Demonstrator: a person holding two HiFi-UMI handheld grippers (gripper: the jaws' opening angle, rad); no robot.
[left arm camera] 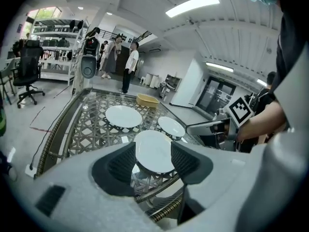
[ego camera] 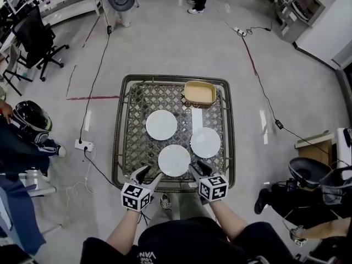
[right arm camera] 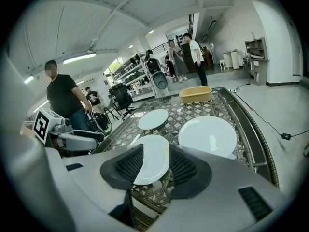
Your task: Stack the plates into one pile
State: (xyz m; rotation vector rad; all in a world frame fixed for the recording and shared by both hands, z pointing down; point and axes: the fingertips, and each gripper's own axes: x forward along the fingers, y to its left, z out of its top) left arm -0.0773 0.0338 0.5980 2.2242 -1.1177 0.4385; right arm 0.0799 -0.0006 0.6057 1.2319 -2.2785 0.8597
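At the near edge of the lattice-woven table, the left gripper and the right gripper are held with jaws apart and nothing clasped. Both are aimed downward at the nearest round white plate, which is laid flat, face up, just beyond their tips and untouched. Being round, it has no long axis. A second white plate is set farther right and a third white plate farther left, all apart. At the far edge a tan rectangular basin is placed, its long side running left to right.
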